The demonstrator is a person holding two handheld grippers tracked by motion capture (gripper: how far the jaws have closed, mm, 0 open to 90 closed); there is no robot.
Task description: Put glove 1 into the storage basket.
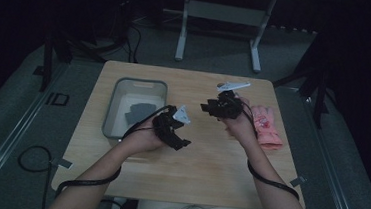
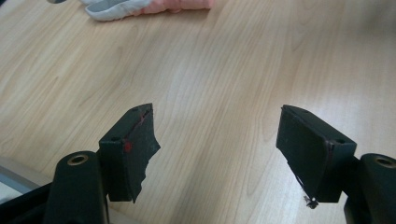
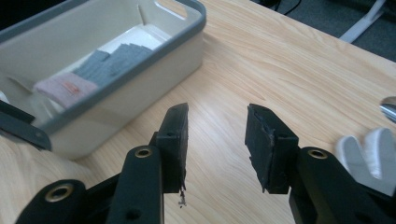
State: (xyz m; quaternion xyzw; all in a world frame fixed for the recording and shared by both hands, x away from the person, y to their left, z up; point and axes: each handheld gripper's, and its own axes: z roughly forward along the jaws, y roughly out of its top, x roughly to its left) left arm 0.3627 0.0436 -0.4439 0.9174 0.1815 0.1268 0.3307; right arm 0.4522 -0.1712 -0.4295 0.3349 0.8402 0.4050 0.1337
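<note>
Grey sock already in the bin (image 1: 116,91) at left. Left gripper (image 1: 184,143) beside it, jaws wide, empty. Right gripper (image 1: 206,107) mid-table, jaws parted, empty. Pink sock (image 1: 267,128) lies far right; next move likely means reaching it and pinching it.

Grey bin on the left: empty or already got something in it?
Not empty. The bin holds a folded grey cloth with a pink band on its floor; the high view shows the same dark item inside.
</note>
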